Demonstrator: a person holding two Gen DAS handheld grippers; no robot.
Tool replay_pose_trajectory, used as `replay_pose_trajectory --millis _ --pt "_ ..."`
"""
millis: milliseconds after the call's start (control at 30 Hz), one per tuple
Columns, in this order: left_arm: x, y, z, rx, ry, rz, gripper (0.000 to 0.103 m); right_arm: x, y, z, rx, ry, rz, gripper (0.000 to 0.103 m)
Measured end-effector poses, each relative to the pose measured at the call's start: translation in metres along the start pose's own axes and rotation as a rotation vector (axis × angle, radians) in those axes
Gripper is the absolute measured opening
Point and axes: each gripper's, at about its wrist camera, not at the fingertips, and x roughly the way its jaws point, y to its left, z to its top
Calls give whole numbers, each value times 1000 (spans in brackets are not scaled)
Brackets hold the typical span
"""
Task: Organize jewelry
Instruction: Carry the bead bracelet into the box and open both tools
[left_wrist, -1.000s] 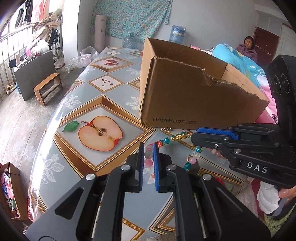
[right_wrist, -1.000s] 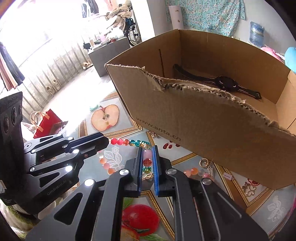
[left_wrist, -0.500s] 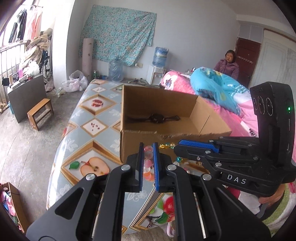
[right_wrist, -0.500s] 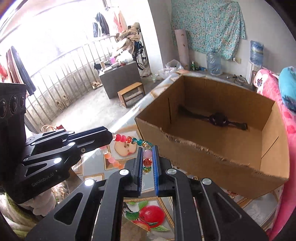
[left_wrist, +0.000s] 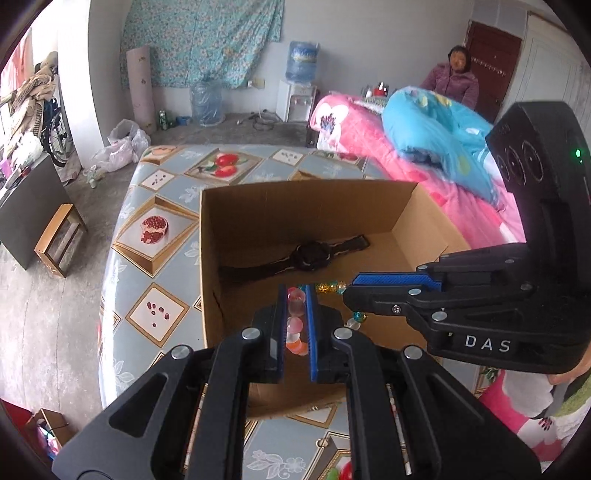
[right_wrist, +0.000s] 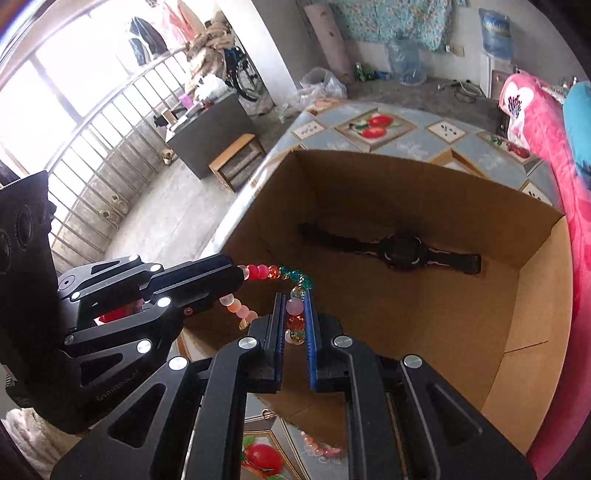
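Observation:
A string of coloured beads (right_wrist: 275, 272) hangs between my two grippers above the open cardboard box (left_wrist: 236, 236). My left gripper (left_wrist: 295, 295) is shut on pink and orange beads (left_wrist: 295, 321) of the string. My right gripper (right_wrist: 294, 302) is shut on another part of the same string; it also shows in the left wrist view (left_wrist: 347, 291). Both grippers are over the box's near wall. A black wristwatch (right_wrist: 400, 251) lies flat on the box floor; it also shows in the left wrist view (left_wrist: 310, 254).
The box stands on a table with a fruit-patterned cloth (left_wrist: 155, 229). More pink beads (right_wrist: 317, 448) lie on the cloth below the box's near wall. A pink bed (left_wrist: 369, 125) is to the right, a wooden stool (left_wrist: 59, 243) on the floor to the left.
Both grippers have risen with the bead string from table level in front of the box to above its near wall. The inside of the box with the watch has come into view.

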Motion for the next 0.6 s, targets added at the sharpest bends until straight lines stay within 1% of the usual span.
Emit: replay_pose_trajectory --millis 67,167,233,267,333,367,400,533,600 --pt "21 -1 2 23 53 24 8 18 -6 4 13 62 -14 10" --pt "44 -3 5 48 109 58 8 41 -18 12 46 139 -6 10" --pt "52 -1 5 63 129 93 8 55 -22 16 59 193 3 11" --pt "54 0 5 61 135 98 9 61 -25 17 72 213 10 11" --pt "56 3 5 54 152 96 14 70 -30 20 90 252 24 11" --pt "56 4 4 51 154 104 21 72 -32 21 96 255 13 11" --pt "56 5 4 52 153 110 25 73 -34 23 92 257 6 11" --pt "52 9 4 36 138 123 25 69 -40 26 95 253 11 12" --pt "45 10 5 34 118 132 25 63 -43 24 106 240 23 19"
